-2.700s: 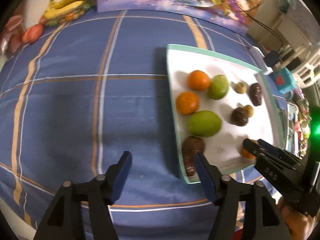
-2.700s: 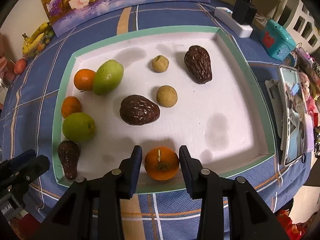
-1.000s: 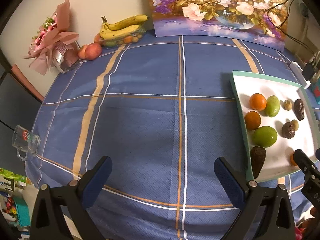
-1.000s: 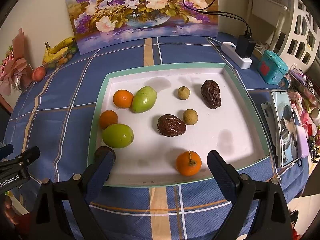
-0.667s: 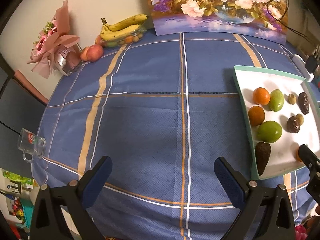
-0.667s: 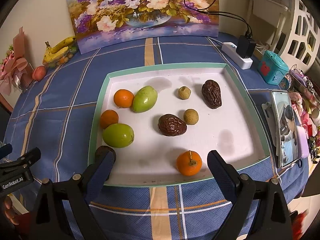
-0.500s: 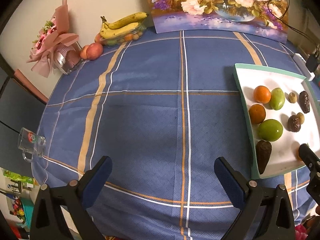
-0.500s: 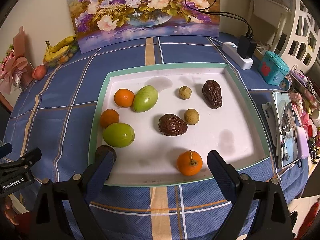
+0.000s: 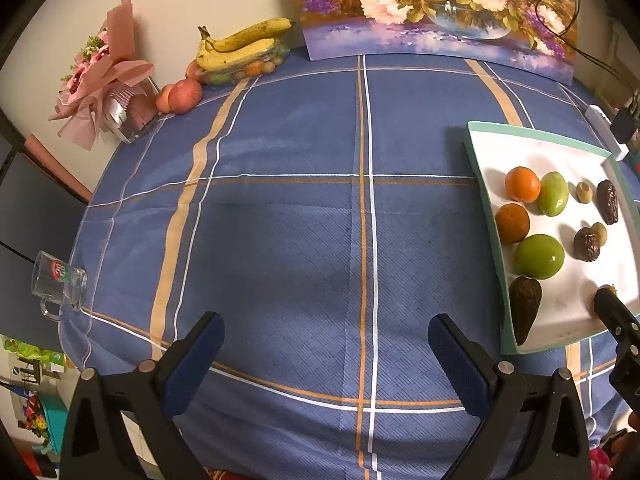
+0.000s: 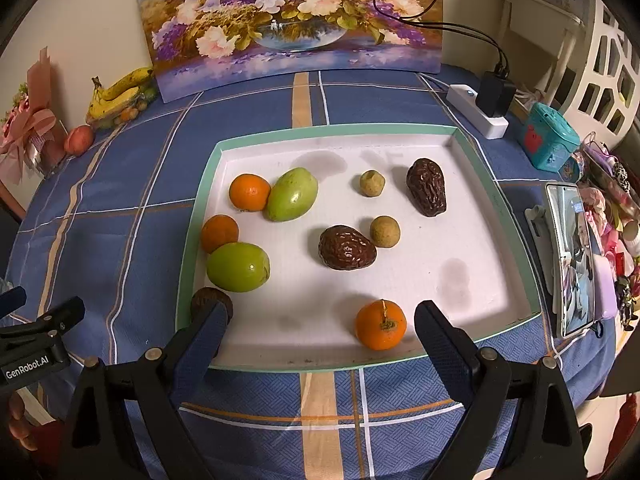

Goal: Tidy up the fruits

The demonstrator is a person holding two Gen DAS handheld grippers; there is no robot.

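Note:
A white tray with a green rim (image 10: 488,240) (image 9: 484,184) holds several fruits. Two oranges (image 10: 249,192) (image 10: 219,233) and two green fruits (image 10: 292,194) (image 10: 238,266) lie at its left. Dark wrinkled fruits (image 10: 346,247) (image 10: 426,187) and two small tan ones (image 10: 372,183) (image 10: 384,231) lie in the middle. A third orange (image 10: 381,324) sits near the front rim, between the fingers of my right gripper (image 10: 322,336), which is open and above the tray's front edge. My left gripper (image 9: 326,350) is open over bare blue cloth, left of the tray.
Bananas (image 9: 240,42), apples (image 9: 180,96) and a pink bouquet (image 9: 104,88) stand at the table's far left. A glass mug (image 9: 58,284) sits at the left edge. A flower painting (image 10: 296,20), a power strip (image 10: 478,110), a teal box (image 10: 550,140) and a phone (image 10: 572,256) lie behind and right of the tray.
Earlier the right gripper was nearly shut around the front orange and the left was narrower by the tray's corner; both have opened wide and pulled back. Little motion in the last second.

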